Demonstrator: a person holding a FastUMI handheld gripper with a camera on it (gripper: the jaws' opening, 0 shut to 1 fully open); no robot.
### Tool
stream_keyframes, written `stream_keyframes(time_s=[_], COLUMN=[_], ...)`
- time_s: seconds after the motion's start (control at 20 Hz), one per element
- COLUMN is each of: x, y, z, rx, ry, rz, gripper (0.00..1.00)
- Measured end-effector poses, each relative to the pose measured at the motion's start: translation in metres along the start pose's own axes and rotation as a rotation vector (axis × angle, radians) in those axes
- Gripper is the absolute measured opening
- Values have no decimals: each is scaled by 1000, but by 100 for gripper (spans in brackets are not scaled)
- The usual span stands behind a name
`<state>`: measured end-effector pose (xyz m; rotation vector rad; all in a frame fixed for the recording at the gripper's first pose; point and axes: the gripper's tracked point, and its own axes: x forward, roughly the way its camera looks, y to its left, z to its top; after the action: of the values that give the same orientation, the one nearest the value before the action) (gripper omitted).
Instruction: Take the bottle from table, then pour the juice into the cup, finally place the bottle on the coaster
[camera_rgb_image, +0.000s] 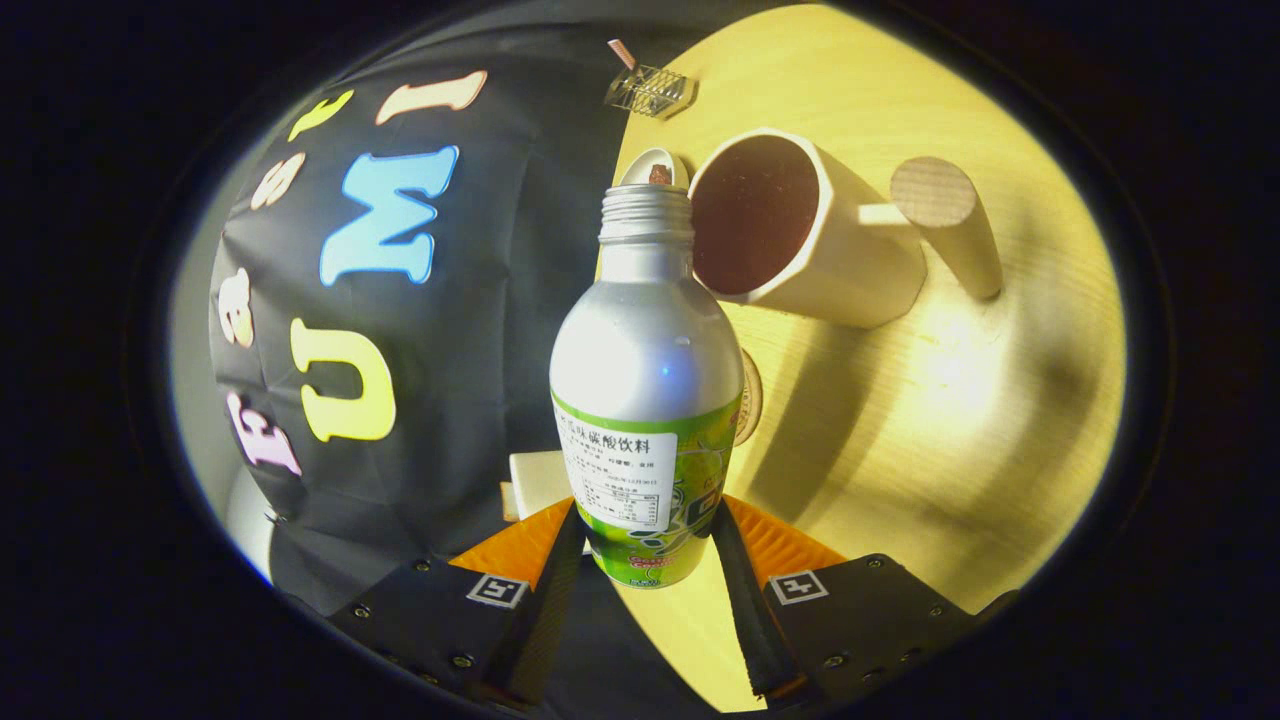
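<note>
The gripper (645, 535) pinches the bottle (645, 400), one finger pressed on each side of the labelled lower body, so the bottle is off the table (950, 420) and carried in the rolled view. The first step, taking the bottle, looks done.

Taking the bottle as the landmark: its open threaded neck points toward the cup (800, 230), and the mouth of the cup sits just beside the neck, near but not touching as far as I can tell. The cup's inside looks dark; whether juice is already in it cannot be told. No stream shows between neck and cup, so I judge the pour is either about to begin or barely under way.

A round disc, probably the coaster (750, 398), peeks out from behind the bottle's shoulder, on the table. A small clear rack (650, 90) lies beyond the bottle's neck, further off than the cup.

Left to do: finish the pour, bring the bottle upright, and set it on the coaster.
</note>
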<state>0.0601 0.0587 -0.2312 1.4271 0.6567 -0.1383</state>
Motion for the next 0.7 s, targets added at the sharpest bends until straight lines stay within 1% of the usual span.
stream_keyframes(time_s=[0.2, 0.4, 0.55, 0.7], x=[2, 7, 11, 16], y=[-8, -10, -9, -14], z=[3, 8, 9, 7], rx=[-118, -287, -360, -436], ry=[-29, -68, -89, -105], rz=[-43, -73, -88, -125], gripper=[73, 73, 73, 73])
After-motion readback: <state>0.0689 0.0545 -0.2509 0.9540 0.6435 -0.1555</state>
